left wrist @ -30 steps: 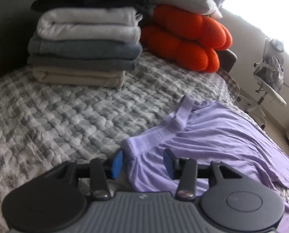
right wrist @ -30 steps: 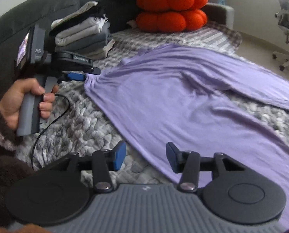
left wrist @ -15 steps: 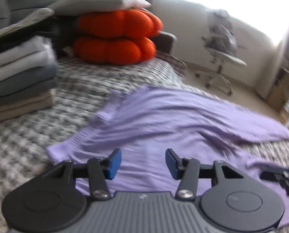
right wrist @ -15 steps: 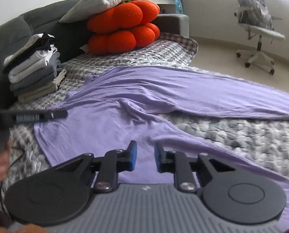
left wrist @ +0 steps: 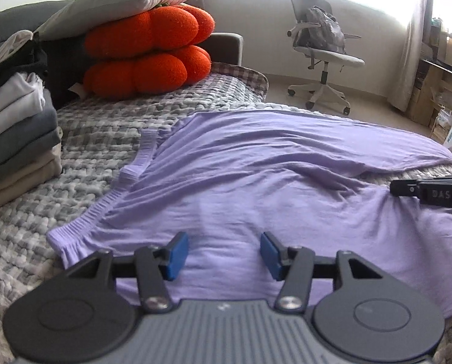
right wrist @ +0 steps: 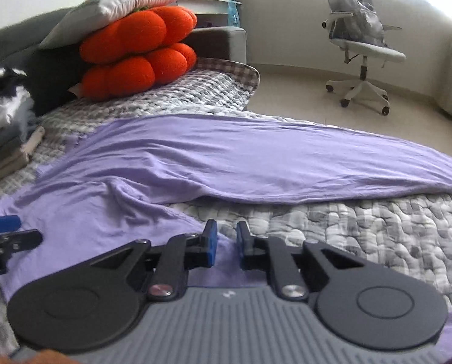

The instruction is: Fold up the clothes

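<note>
Left wrist alone shows the lilac garment's (left wrist: 256, 182) ribbed hem.

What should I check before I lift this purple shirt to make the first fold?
1. Purple shirt spread out on the quilted bed cover: not ok, it is wrinkled and one part is folded over.
2. Right gripper on the shirt's edge: cannot tell; its jaws are closing, with cloth between them.
3. Left gripper gripping: not ok, its jaws are opening, with only flat cloth beneath.
4. Stack of folded clothes clear of the shirt: ok.
5. Orange cushions clear of the shirt: ok.
</note>
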Motion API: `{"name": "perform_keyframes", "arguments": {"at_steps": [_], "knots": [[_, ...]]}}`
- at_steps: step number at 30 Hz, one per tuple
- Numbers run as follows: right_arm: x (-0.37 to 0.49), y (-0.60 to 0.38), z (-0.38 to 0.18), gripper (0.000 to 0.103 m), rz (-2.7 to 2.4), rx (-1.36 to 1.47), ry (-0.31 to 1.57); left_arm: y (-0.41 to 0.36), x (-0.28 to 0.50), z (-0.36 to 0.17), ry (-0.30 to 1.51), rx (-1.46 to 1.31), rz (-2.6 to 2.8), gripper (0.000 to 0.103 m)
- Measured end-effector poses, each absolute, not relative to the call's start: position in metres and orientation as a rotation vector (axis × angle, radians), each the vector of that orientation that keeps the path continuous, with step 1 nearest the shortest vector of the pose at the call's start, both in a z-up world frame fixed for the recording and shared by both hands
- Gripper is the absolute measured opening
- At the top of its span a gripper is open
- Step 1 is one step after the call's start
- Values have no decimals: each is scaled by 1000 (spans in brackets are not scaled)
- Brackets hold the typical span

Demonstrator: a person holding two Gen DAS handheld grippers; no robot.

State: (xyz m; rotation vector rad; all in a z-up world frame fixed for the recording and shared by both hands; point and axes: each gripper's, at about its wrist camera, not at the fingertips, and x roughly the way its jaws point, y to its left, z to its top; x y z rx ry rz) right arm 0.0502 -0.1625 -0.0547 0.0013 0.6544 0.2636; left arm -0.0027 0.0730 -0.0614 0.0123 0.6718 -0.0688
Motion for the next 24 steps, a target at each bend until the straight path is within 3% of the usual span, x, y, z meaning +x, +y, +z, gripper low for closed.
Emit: {"name": "perform_keyframes", "arguments": {"at_steps": [3, 14, 19, 21, 24], "knots": [[35, -164, -45, 19, 295, 3, 648, 68, -4, -58, 667, 13, -91, 57], [12, -202, -55, 22, 250, -35, 736, 31, -14, -56, 661, 132, -212, 58], [8, -249, -49, 24, 132, 73, 744, 19, -17, -50, 661, 159, -255, 59], [3, -267, -46, 34, 95, 126, 746, 13, -17, -48, 663, 161, -276, 60], [-5, -286, -45, 36, 51, 160, 756, 0, -16, -44, 677, 164, -309, 61]]}}
